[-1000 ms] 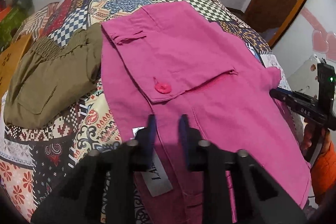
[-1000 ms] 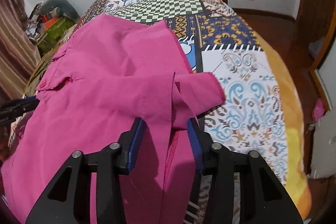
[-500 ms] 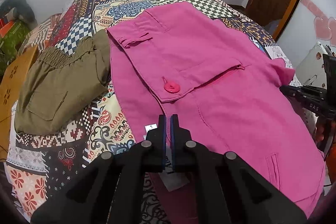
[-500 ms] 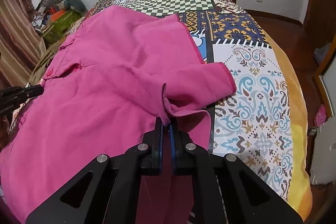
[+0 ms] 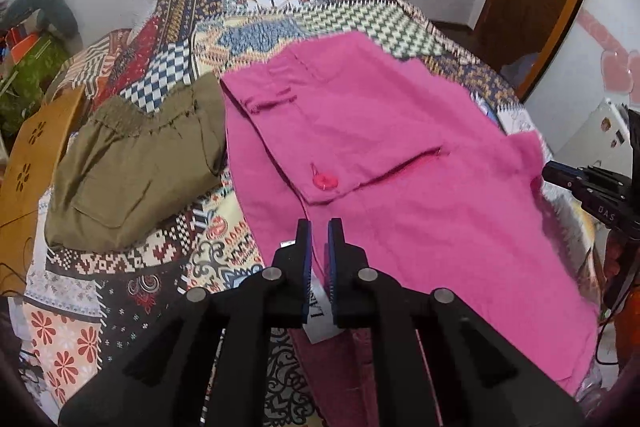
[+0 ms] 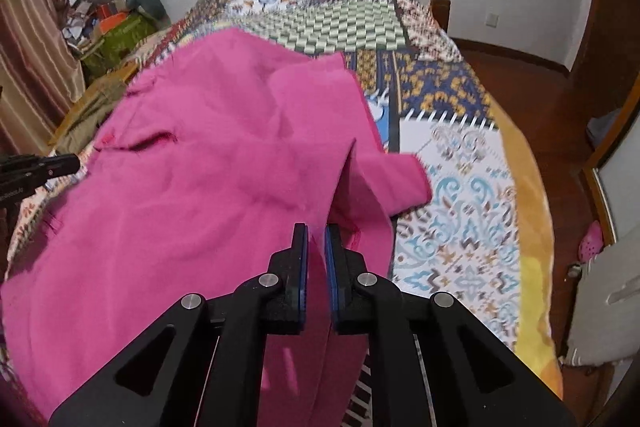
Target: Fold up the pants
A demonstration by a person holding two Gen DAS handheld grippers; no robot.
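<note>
Both tongs clamped on pink pants, fold starting.
Left tongs (image 5: 319, 251) and right tongs (image 6: 316, 251) each pinched the near edge of the pants (image 5: 400, 155) on the bed (image 6: 460, 227); next likely carrying that edge toward the far end, past olive garment (image 5: 132, 163).

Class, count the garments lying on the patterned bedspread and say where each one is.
2. The pink pants are spread across the bedspread's middle; the folded olive garment lies left of them. Others may be hidden.

The pink pants (image 5: 400, 163) are lying spread out on the bed, stretching away in front of each tool. A round pink button (image 5: 325, 181) is showing on a pocket flap just past the left tool (image 5: 319, 239). Their near edge is lifting up, pinched in both tools.
</note>
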